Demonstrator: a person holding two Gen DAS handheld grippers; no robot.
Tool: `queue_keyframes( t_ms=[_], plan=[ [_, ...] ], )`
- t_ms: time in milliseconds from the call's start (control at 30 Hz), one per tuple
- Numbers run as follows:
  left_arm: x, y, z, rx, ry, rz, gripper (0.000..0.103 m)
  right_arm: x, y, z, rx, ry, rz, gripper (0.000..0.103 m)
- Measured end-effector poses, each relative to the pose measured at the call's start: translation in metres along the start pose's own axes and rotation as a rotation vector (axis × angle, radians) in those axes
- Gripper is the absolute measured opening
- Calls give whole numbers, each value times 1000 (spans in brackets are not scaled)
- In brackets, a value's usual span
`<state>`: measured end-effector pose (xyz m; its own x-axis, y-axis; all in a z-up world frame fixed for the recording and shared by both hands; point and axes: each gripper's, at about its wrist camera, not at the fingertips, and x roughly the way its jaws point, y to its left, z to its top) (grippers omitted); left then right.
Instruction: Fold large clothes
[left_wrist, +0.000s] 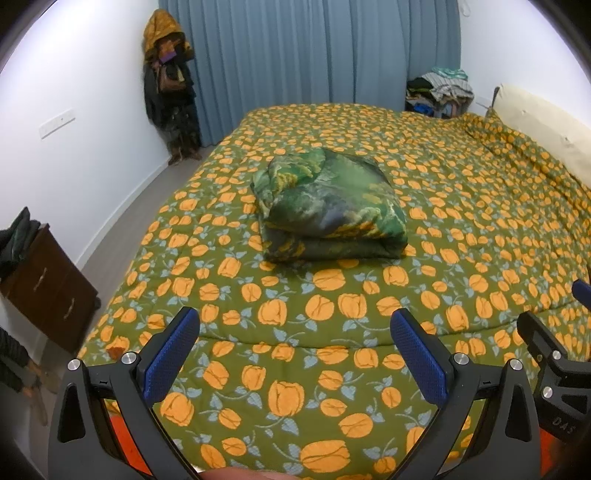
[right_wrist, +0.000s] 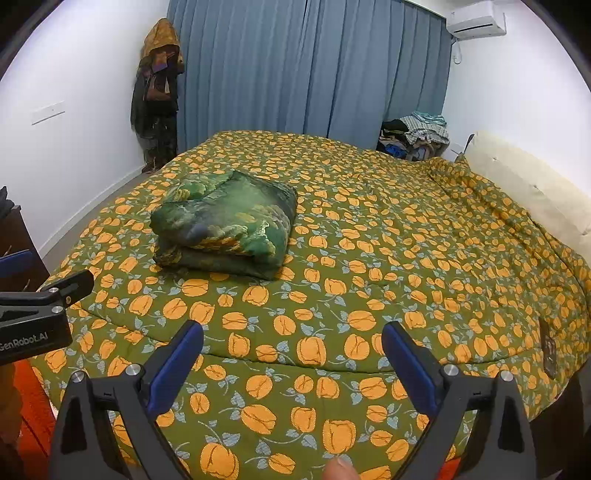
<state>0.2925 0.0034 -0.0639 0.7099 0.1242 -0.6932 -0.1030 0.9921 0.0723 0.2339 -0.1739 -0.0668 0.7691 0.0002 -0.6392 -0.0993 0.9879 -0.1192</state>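
The folded green garment (left_wrist: 328, 206) sits as a thick bundle on the flowered bedspread (left_wrist: 461, 221), towards the far side from both tongs and well apart from them. The left tongs (left_wrist: 295, 350) hang spread wide over the near edge, gripping nothing. The right tongs (right_wrist: 291, 358) are likewise spread and empty, with the bundle off to their left.

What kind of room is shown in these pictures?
Most likely a bedroom in a home: a large bed with a flowered quilt, blue curtains along the far wall, and clothes hanging in the corner.
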Motion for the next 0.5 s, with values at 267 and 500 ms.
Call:
queue_keyframes(
  t_ms=[267,500],
  plan=[
    [-1,0,-1,4,-9,-6,103,-1,1,0,3,2,2,99],
    [-4,-1,0,10,-34,-15,103,-1,-1,-1,13,7,4,99]
  ],
)
